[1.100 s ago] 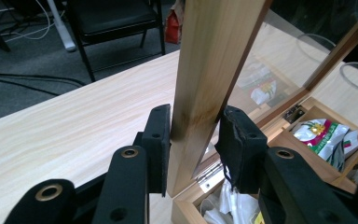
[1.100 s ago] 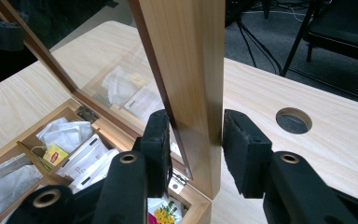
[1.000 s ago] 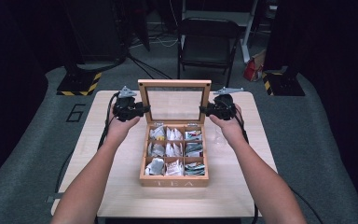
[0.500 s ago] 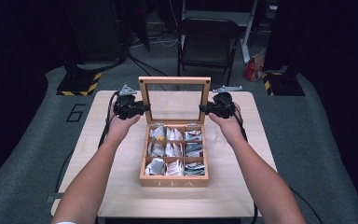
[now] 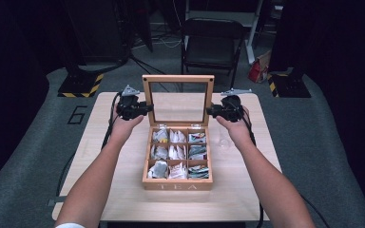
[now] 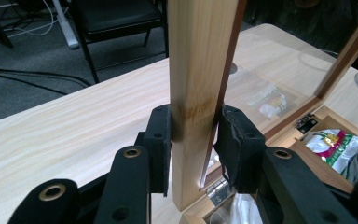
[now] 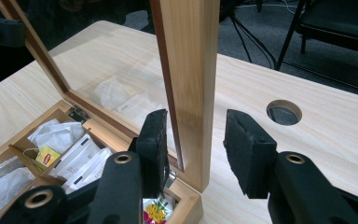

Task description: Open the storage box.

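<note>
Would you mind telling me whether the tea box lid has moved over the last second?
No. The lid stands upright as before, its top edge at the same spot against the chair behind it.

A black folding chair (image 5: 212, 45) stands beyond the table (image 5: 123, 199).

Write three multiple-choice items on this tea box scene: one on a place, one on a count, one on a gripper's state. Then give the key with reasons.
1. Where does the left gripper hold the tea box?
A. on the lid's side rail
B. on the front wall
C. on a tea bag

2. How many compartments does the box have?
A. four
B. six
C. nine

3. How does the right gripper stand?
A. shut on the lid
B. open around the lid's rail
C. far from the box

Key: 1 A, both pads press the upright rail of the lid in the left gripper view. 2 C, the high view shows three rows of three. 3 B, a gap shows between the rail and one pad in the right gripper view.
</note>
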The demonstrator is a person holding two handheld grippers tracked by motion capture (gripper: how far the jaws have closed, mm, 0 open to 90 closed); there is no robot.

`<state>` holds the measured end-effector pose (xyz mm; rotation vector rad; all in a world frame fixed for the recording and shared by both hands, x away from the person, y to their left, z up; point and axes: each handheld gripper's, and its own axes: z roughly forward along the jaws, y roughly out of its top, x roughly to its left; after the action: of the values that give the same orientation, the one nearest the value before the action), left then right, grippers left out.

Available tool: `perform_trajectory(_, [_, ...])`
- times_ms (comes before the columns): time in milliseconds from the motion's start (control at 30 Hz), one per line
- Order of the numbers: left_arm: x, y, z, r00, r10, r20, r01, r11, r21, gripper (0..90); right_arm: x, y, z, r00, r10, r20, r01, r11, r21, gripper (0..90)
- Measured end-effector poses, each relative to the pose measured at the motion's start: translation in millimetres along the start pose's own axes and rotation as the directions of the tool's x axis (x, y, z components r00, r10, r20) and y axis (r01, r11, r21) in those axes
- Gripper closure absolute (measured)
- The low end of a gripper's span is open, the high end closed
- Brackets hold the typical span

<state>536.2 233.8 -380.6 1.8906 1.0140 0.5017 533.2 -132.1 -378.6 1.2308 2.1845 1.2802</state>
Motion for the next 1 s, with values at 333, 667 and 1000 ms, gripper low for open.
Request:
perform_trajectory(333, [3.7,4.1,4.9,0.9999,-0.015,0.003,0.015,0.9997,0.020,66.0,5.5,-2.8,-3.0,0.9989,-0.042,-0.018,0.042,0.999,0.004,58.5])
perform_trajectory(667, [6.0,6.2,10.8,0.9991,-0.042,-0.007,0.042,0.9989,0.022,65.8,15.6,-4.2,-6.7,0.9969,-0.070,-0.037,0.070,0.998,0.005,58.6])
perform_trajectory(1000, [6.5,6.0,15.1,0.9976,-0.068,-0.011,0.068,0.9976,0.010,65.4,16.0,-8.0,-8.3,0.9963,-0.072,-0.047,0.073,0.997,0.003,58.6])
